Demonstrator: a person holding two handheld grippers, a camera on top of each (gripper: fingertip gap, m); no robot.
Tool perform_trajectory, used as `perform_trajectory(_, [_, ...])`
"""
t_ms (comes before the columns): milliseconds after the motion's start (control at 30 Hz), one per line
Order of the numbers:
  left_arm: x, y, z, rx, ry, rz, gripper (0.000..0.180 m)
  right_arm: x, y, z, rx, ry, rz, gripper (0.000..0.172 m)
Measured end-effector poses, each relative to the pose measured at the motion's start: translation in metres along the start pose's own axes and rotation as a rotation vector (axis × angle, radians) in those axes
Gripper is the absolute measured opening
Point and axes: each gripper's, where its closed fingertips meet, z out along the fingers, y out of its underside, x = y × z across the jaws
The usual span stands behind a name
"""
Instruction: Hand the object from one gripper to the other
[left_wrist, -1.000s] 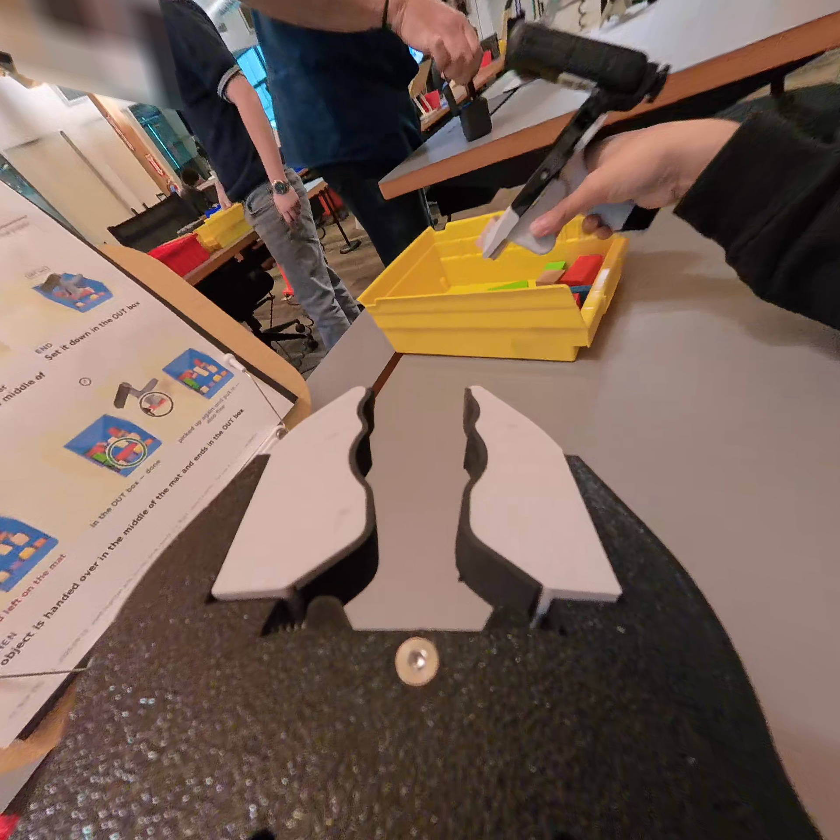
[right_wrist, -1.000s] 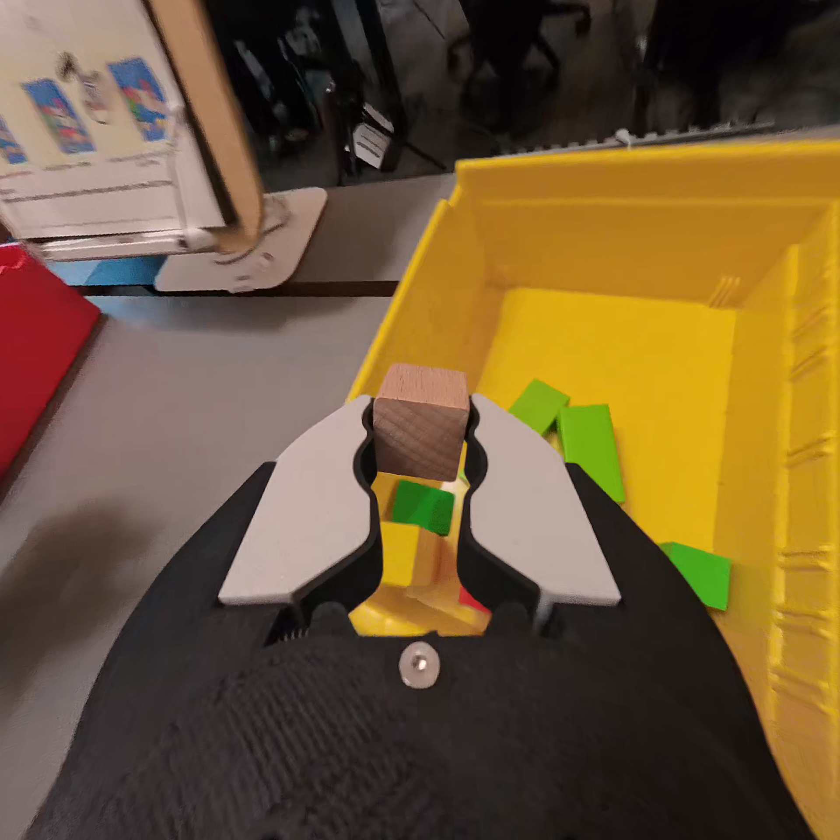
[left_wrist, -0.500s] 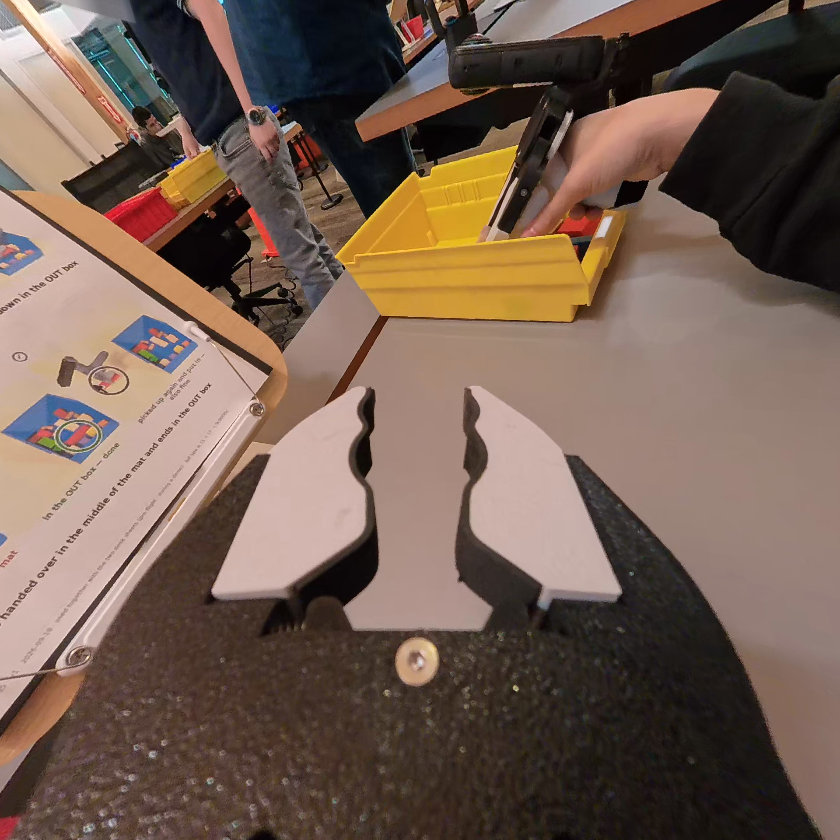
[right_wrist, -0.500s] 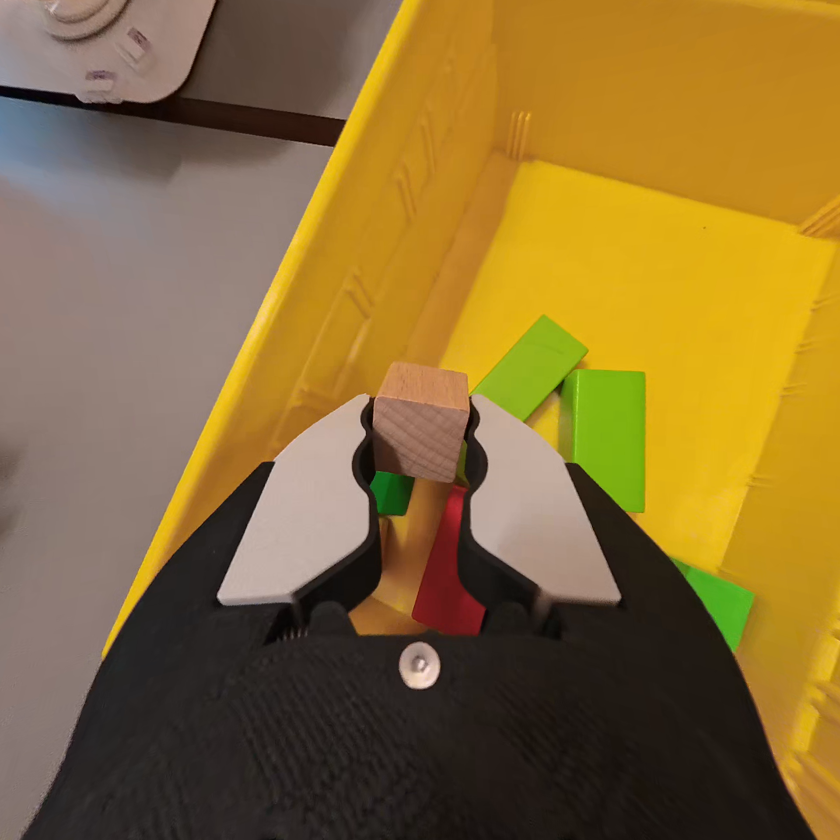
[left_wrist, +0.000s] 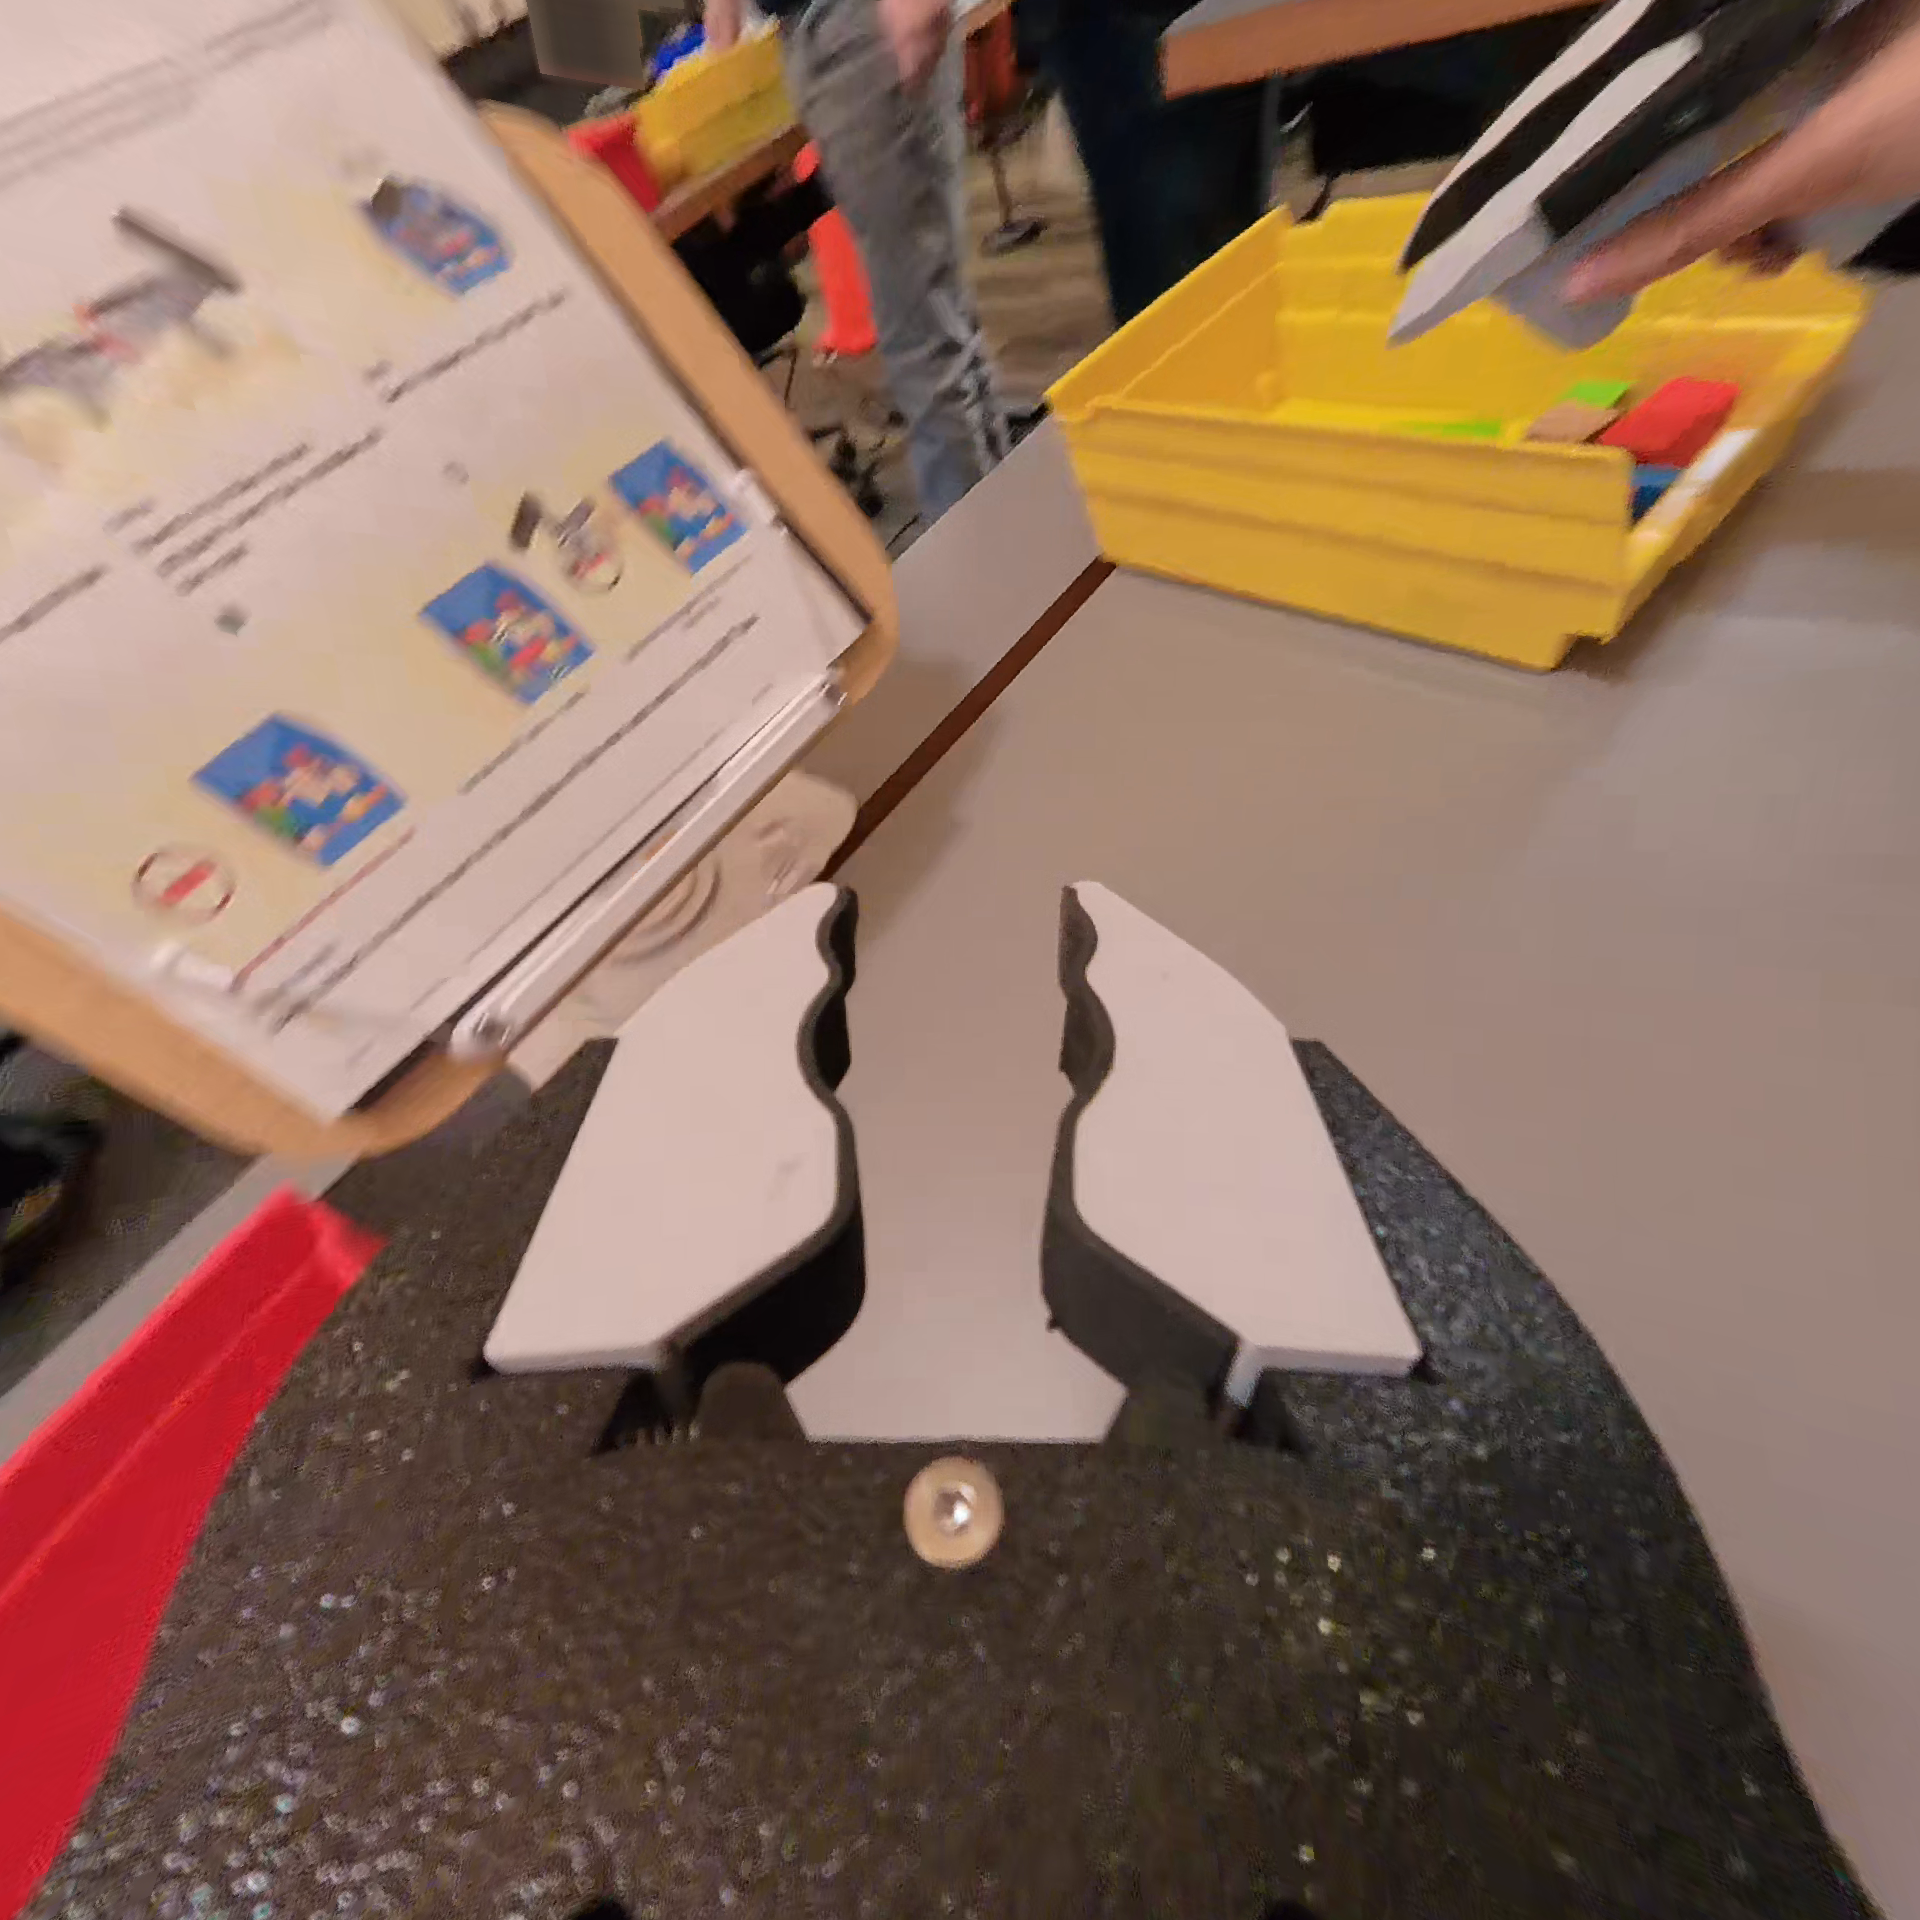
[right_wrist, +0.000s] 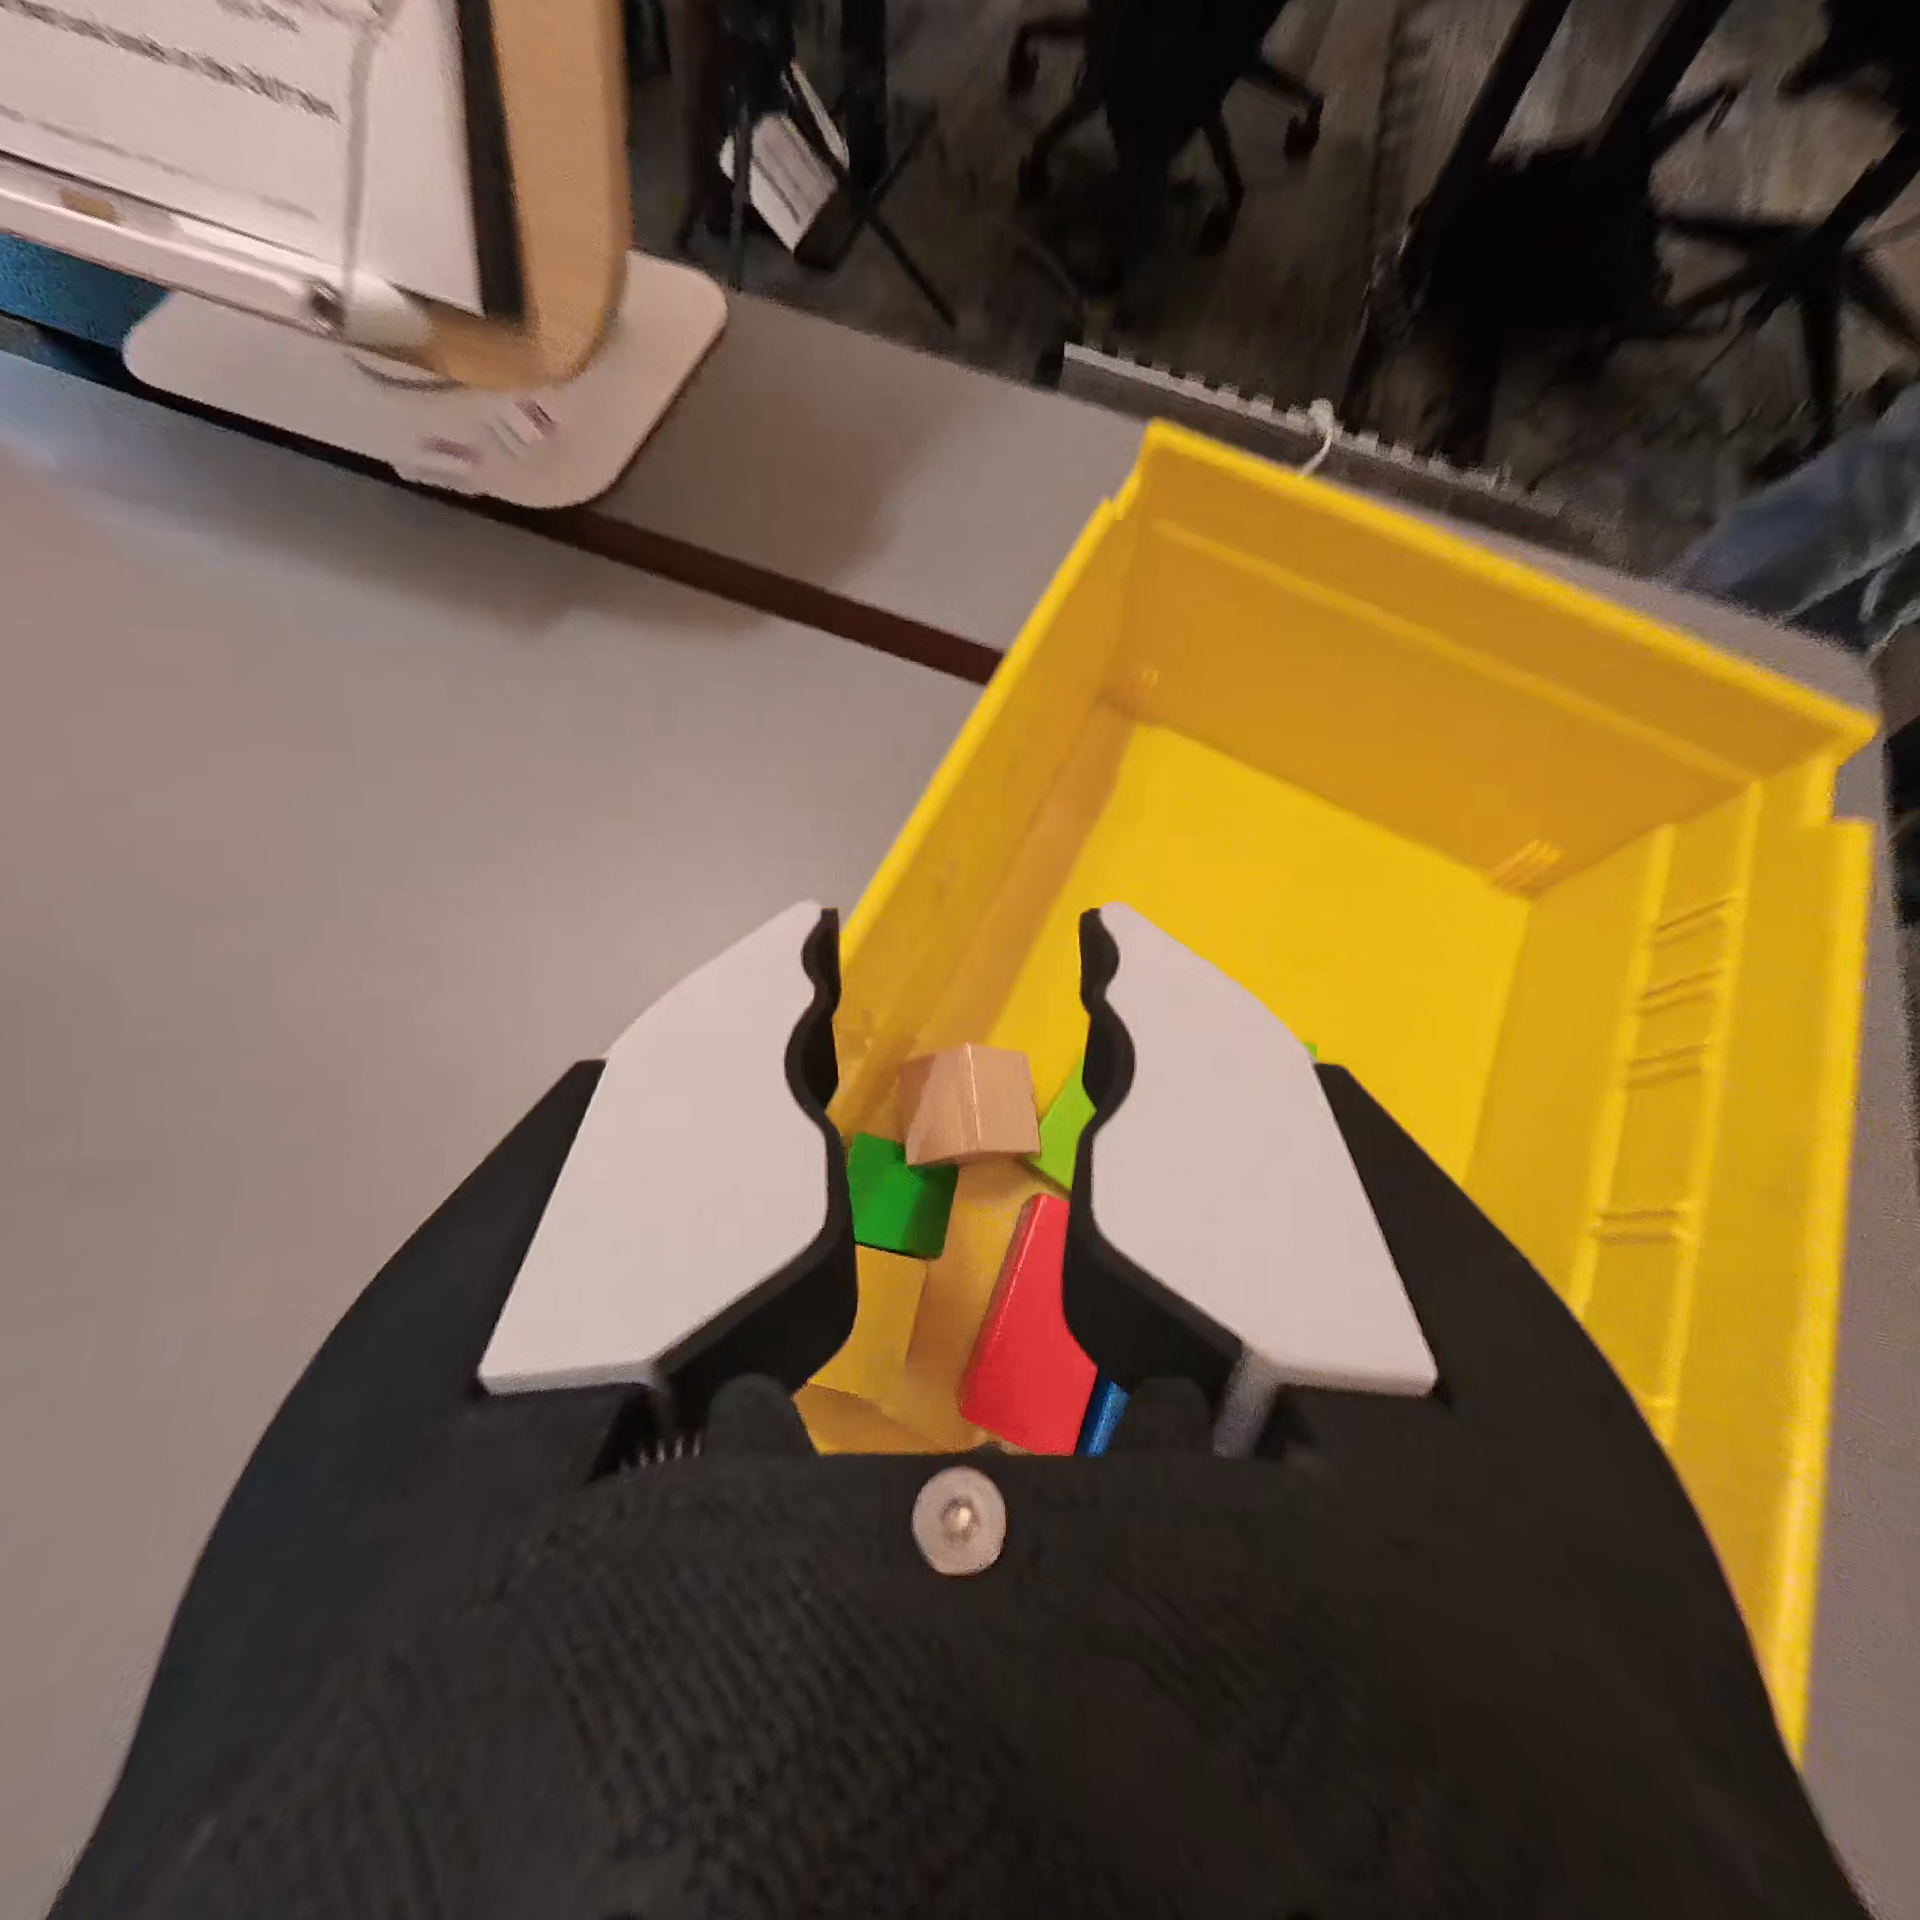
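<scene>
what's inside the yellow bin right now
In the yellow bin: a plain wooden block, green blocks, a red block and a blue one. The right gripper covers the near end.

1. Warm, even indoor light; soft shadows under the bin (left_wrist: 1351, 540) on the table (left_wrist: 1455, 935);
2. Motion blur smears the board (left_wrist: 364, 520) and the wood block (right_wrist: 968, 1117);
3. Wide-angle bending at the edges; background dim, unfocused.

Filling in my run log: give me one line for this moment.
right gripper: open over yellow bin | wooden cube: in bin among coloured blocks, unheld | left gripper: open, nothing held, above grey table
</scene>
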Motion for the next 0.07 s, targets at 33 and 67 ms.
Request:
perform_trajectory(33, [-0.007, 0.008, -0.011, -0.032, -0.019, -0.016, 0.036, -0.003, -0.006, -0.005, 0.025, 0.010, -0.028, 0.044])
perform_trajectory(67, [-0.012, 0.019, -0.022, -0.072, -0.025, -0.020, 0.036, -0.004, -0.012, -0.009, 0.048, 0.022, -0.055, 0.043])
